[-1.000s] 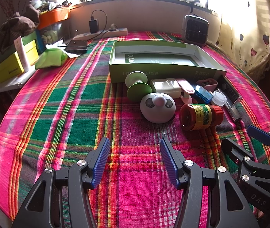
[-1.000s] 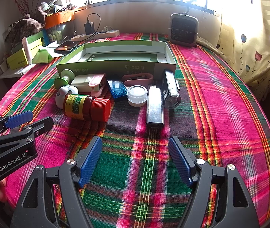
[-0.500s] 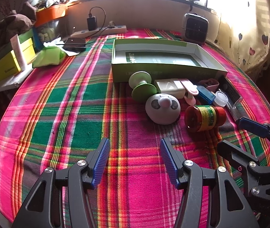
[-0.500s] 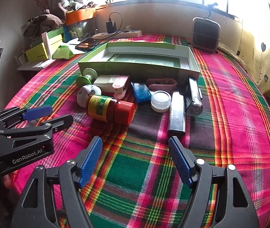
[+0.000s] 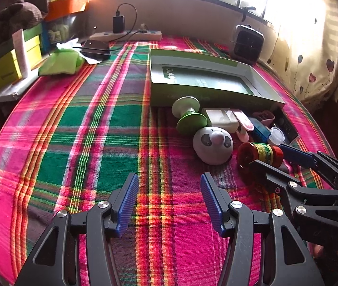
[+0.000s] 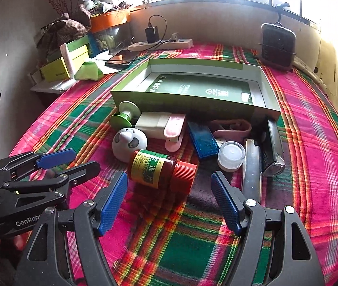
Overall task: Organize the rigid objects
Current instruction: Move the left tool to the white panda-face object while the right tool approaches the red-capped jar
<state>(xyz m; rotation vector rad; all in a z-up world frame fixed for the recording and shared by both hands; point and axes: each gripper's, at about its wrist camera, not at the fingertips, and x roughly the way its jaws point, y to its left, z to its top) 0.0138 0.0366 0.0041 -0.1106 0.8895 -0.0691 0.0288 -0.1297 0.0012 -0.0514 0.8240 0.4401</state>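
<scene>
A red-capped bottle (image 6: 161, 169) lies on its side on the plaid cloth (image 6: 192, 245), in front of the open green box (image 6: 192, 100) and just beside the panda-faced dome (image 6: 129, 144). The right gripper (image 6: 169, 200) hangs wide open and empty, just short of the bottle. The left gripper (image 5: 167, 202), also spread wide and holding nothing, hovers over bare cloth, well left of the bottle.
</scene>
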